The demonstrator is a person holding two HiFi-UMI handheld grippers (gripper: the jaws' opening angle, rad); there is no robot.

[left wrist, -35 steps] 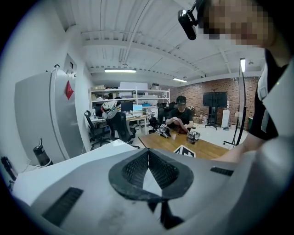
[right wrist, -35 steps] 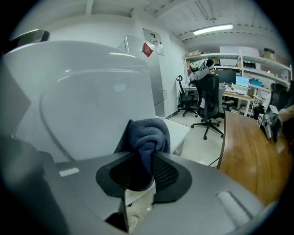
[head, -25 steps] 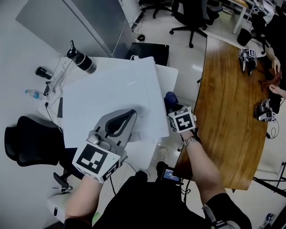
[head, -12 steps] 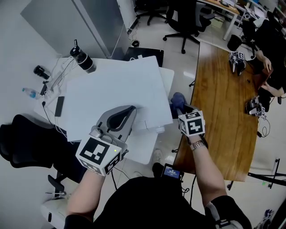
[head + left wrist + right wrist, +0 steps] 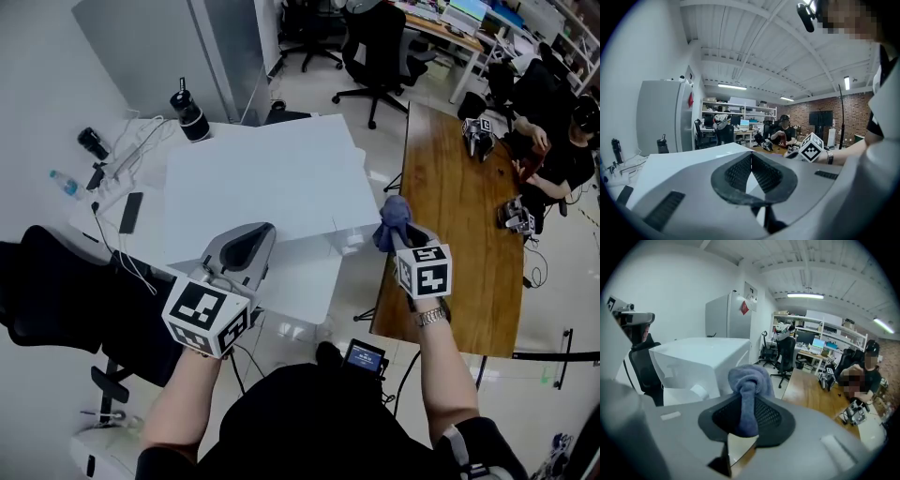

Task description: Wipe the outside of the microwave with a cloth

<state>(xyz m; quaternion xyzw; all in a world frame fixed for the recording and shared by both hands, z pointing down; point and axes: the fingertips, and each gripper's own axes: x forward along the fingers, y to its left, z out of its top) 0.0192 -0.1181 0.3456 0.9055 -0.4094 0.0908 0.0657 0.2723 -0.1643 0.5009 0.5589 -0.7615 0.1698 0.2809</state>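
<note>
Cloth [image 5: 394, 217], blue-grey and bunched, is pinched between the 2 jaws of the right tool [image 5: 401, 239]. A rounded wad of it stands up past the jaw tips. In the right gripper view the cloth [image 5: 749, 390] runs down the middle of the gap, with both pads pressing on it.

It hangs in the air just beside the right front corner of the white microwave [image 5: 272, 178], above the gap between the white tabletop [image 5: 295, 286] and the wooden tabletop [image 5: 450, 216]. Whether it touches the microwave cannot be told.

The microwave covers most of the white tabletop, and only a strip along the front edge and the left end show bare. The left tool [image 5: 265, 227] is held over the front edge of the microwave's top, jaws pressed together with nothing between them. The left gripper view shows the pads meeting at their tips [image 5: 751, 154].

At the left end of the white tabletop lie a dark phone [image 5: 130, 212] and a small water bottle [image 5: 64, 183], with a black bottle [image 5: 190, 117] at the far left corner. A person [image 5: 562, 150] sits at the far end of the wooden tabletop.
</note>
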